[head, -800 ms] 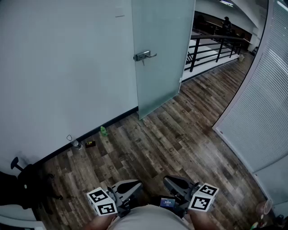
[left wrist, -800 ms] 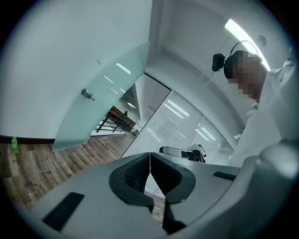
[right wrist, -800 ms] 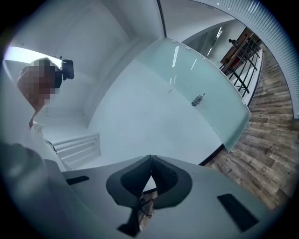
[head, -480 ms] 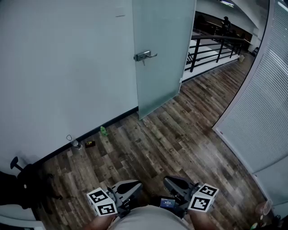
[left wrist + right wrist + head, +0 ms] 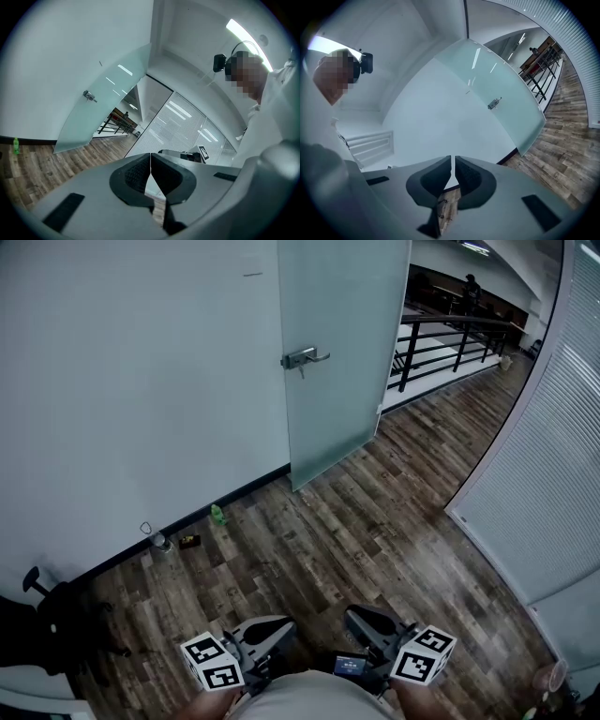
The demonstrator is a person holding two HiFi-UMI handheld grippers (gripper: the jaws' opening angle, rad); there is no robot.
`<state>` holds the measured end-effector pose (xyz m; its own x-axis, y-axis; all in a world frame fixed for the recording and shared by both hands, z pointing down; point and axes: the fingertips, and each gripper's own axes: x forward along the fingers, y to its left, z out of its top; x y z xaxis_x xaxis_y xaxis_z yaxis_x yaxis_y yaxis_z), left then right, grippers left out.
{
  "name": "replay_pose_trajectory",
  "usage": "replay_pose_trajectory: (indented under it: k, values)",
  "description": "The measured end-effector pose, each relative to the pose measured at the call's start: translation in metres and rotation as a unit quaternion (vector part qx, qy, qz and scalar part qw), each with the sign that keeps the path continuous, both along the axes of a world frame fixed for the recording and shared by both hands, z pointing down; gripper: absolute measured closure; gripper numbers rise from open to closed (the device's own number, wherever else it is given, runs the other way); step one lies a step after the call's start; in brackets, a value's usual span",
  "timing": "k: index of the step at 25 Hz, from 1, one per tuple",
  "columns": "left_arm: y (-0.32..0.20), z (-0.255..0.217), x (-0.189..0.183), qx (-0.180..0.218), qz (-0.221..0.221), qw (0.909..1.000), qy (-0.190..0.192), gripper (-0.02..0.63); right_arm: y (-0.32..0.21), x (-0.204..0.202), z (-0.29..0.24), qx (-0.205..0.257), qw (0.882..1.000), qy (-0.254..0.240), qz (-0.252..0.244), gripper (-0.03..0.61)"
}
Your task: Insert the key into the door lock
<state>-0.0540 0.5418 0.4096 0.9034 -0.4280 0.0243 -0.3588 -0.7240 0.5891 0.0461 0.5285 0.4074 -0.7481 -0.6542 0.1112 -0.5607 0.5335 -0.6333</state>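
Note:
The frosted glass door (image 5: 337, 352) stands ajar at the top centre, with a metal lever handle and lock (image 5: 304, 357) at its left edge. The handle also shows small and far off in the left gripper view (image 5: 89, 96) and the right gripper view (image 5: 494, 103). My left gripper (image 5: 281, 627) and right gripper (image 5: 357, 618) are held low and close to the body, side by side, far from the door. The left gripper (image 5: 150, 160) is shut with nothing between its pads. On the right gripper (image 5: 453, 165) only a hairline slit remains, and nothing shows in it. No key is in view.
Dark wood plank floor (image 5: 356, 531) runs from me to the door. A white wall (image 5: 141, 381) stands at the left, with a clear bottle (image 5: 157, 540), a small dark object (image 5: 188, 541) and a green bottle (image 5: 217, 514) at its foot. A black railing (image 5: 450, 343) is behind the door and a blind-covered glass wall (image 5: 544, 484) at the right.

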Motion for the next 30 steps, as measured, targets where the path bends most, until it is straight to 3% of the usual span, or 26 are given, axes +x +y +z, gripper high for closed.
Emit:
replay_pose_trajectory:
  k: [7, 15, 30]
  values:
    - [-0.001, 0.002, 0.003, -0.001, -0.005, 1.0000, -0.003, 0.598, 0.000, 0.005, 0.004, 0.005, 1.000, 0.025, 0.001, 0.565]
    - [0.001, 0.006, 0.011, -0.006, -0.013, 0.9999, -0.006, 0.597, -0.001, 0.020, 0.007, 0.006, 1.000, 0.018, 0.009, 0.565]
    - [0.000, 0.010, 0.046, -0.011, -0.027, 0.9995, -0.010, 0.597, -0.008, 0.062, 0.022, -0.036, 0.999, 0.004, 0.008, 0.565]
